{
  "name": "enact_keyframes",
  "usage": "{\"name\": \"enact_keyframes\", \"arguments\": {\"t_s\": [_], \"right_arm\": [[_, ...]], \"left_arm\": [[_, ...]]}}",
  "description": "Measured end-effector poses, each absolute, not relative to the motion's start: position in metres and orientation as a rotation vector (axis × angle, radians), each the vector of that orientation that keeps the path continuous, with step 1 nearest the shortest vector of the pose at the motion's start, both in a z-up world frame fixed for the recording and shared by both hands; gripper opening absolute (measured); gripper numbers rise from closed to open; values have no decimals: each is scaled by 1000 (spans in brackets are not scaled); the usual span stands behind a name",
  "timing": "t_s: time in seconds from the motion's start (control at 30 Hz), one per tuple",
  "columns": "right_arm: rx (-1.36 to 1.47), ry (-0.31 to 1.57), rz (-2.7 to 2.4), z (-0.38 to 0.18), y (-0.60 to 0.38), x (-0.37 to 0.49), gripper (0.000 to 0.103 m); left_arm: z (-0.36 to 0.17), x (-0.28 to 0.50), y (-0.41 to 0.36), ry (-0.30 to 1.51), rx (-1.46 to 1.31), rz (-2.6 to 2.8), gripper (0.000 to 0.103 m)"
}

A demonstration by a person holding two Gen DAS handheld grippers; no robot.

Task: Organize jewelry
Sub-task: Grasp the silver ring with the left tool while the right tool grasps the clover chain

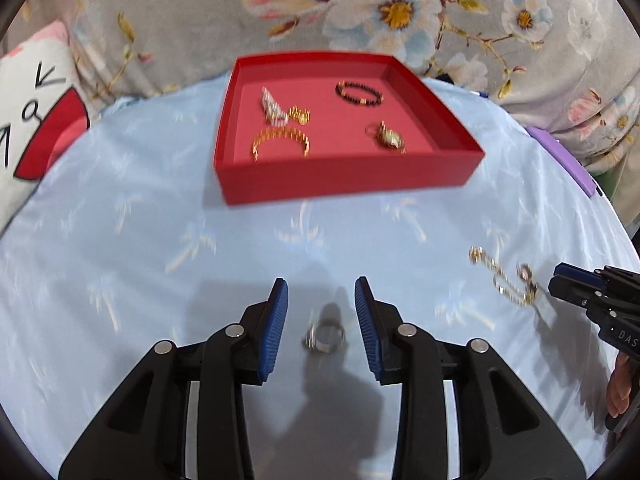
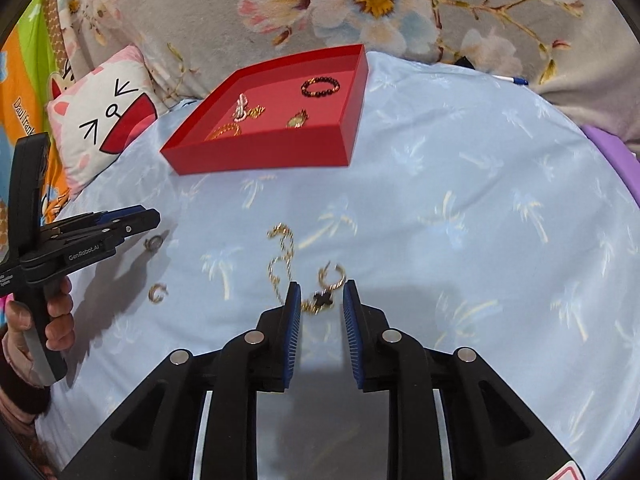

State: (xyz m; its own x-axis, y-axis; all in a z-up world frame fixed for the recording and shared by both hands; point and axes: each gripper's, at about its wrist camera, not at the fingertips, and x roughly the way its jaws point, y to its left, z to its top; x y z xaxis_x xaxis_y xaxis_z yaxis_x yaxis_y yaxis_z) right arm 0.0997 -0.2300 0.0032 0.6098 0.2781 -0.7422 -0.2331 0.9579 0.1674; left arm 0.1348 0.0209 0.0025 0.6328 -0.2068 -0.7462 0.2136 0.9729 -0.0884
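Note:
A red tray (image 1: 348, 176) (image 2: 260, 156) stands on the pale blue cloth and holds a gold bracelet (image 1: 280, 142), a dark beaded bracelet (image 1: 358, 94) and other gold pieces. My left gripper (image 1: 321, 280) (image 2: 154, 216) is open low over a silver ring (image 1: 324, 336) (image 2: 153, 243), which lies between its blue pads untouched. My right gripper (image 2: 322, 283) (image 1: 560, 276) is open over a gold chain necklace (image 2: 284, 256) (image 1: 504, 280). Its black clover pendant (image 2: 323, 300) lies between the pads with gaps on both sides. A small gold ear cuff (image 2: 158, 293) lies on the cloth near the left gripper.
A cartoon-face pillow (image 2: 104, 120) (image 1: 36, 120) sits left of the tray. A floral blanket (image 1: 400, 12) rises behind the cloth. A purple object (image 1: 568, 160) lies at the right edge, and a pen (image 2: 512, 79) at the far right. A hand (image 2: 52, 320) grips the left gripper's handle.

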Motion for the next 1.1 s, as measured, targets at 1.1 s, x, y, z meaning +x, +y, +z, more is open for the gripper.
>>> {"name": "enact_keyframes", "arguments": {"t_s": [1.1], "right_arm": [[12,884,284,-14,-205,98,45]], "left_arm": [[-8,84,25,841,38,-262,56]]}}
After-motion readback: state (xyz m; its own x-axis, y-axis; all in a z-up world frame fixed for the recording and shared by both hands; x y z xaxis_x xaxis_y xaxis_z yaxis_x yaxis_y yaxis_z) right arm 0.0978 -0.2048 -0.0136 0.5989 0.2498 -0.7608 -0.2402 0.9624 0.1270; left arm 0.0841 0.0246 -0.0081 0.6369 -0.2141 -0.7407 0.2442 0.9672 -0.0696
